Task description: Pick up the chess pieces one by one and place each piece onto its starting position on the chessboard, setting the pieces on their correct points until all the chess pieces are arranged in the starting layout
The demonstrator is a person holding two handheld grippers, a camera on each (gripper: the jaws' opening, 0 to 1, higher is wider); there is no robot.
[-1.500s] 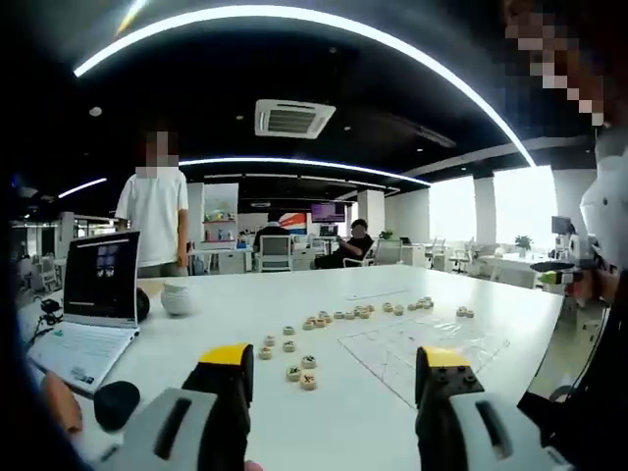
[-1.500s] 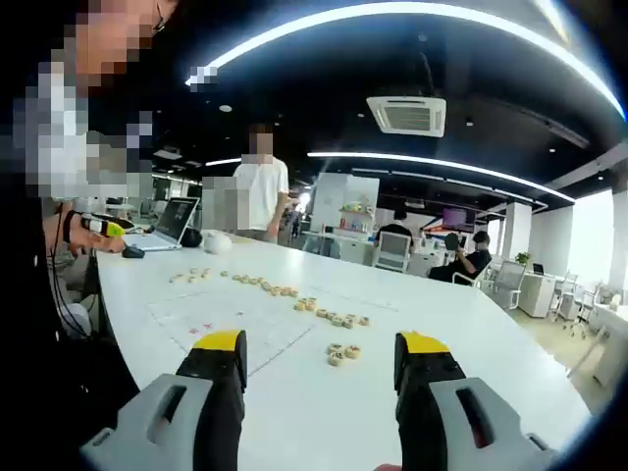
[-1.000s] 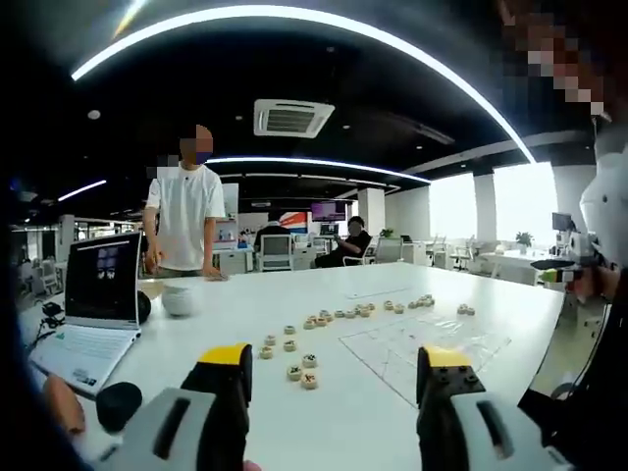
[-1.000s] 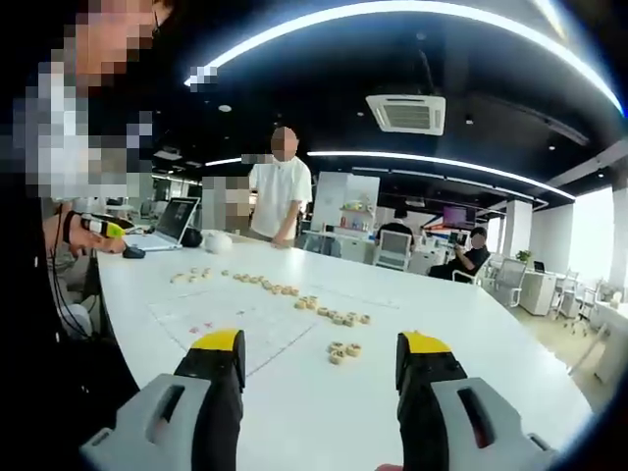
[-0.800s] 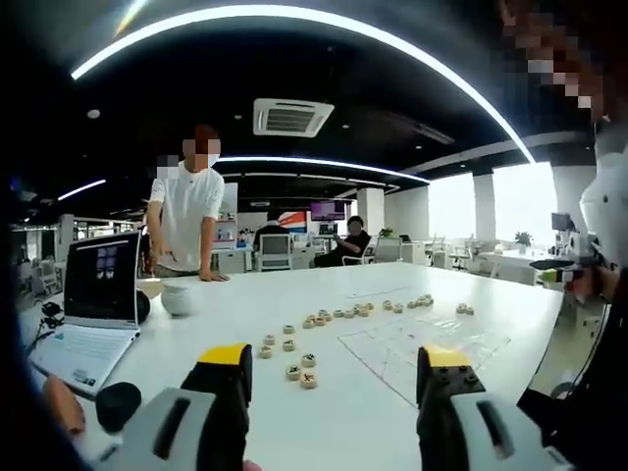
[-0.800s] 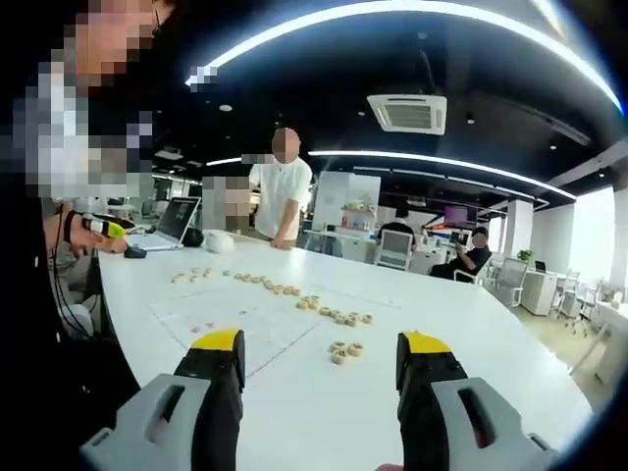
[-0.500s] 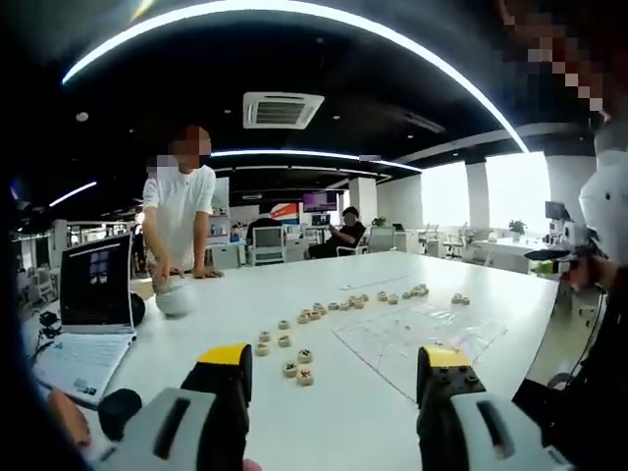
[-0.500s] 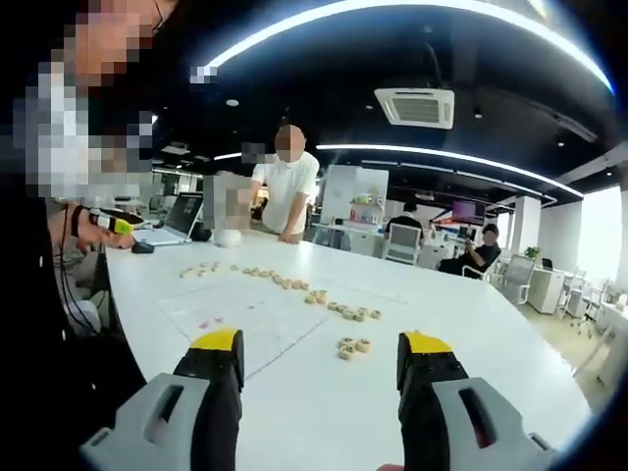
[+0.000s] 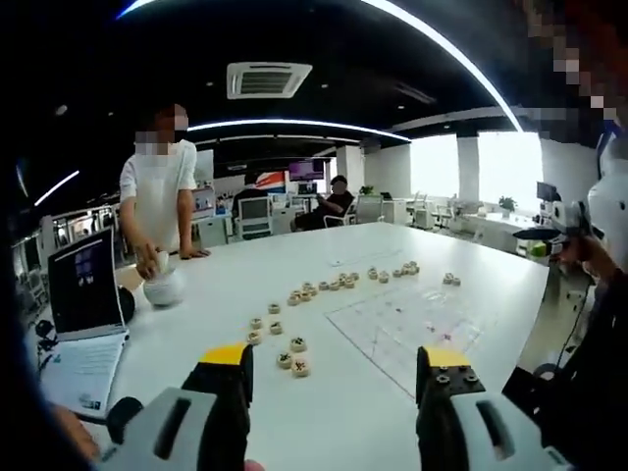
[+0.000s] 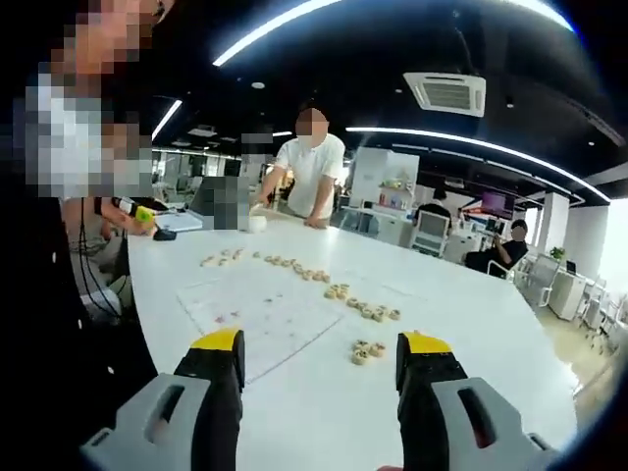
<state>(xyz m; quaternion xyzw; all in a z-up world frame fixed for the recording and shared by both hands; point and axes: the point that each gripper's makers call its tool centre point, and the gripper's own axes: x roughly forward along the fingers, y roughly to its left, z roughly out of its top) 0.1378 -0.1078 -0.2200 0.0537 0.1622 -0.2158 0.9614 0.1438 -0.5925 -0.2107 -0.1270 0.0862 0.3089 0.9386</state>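
The left gripper (image 9: 334, 388) hangs over the near edge of the white surface (image 9: 324, 422), jaws apart and holding nothing. Left of it a laptop (image 9: 83, 294) sits open; a standing person (image 9: 157, 191) leans on the far left edge beside a white bowl (image 9: 162, 289). Straight ahead lies a pair of chess pieces (image 9: 292, 361), with more strung out beyond toward the far right. The chessboard (image 9: 407, 324), a thin clear sheet, lies ahead to the right, bare of pieces.

The right gripper (image 10: 319, 378) is likewise apart and empty. The chessboard (image 10: 260, 314) lies ahead-left, a small cluster of pieces (image 10: 368, 350) just ahead. Each gripper is near a cluster; I'd guess either could start. The markings on the pieces are too small to read.
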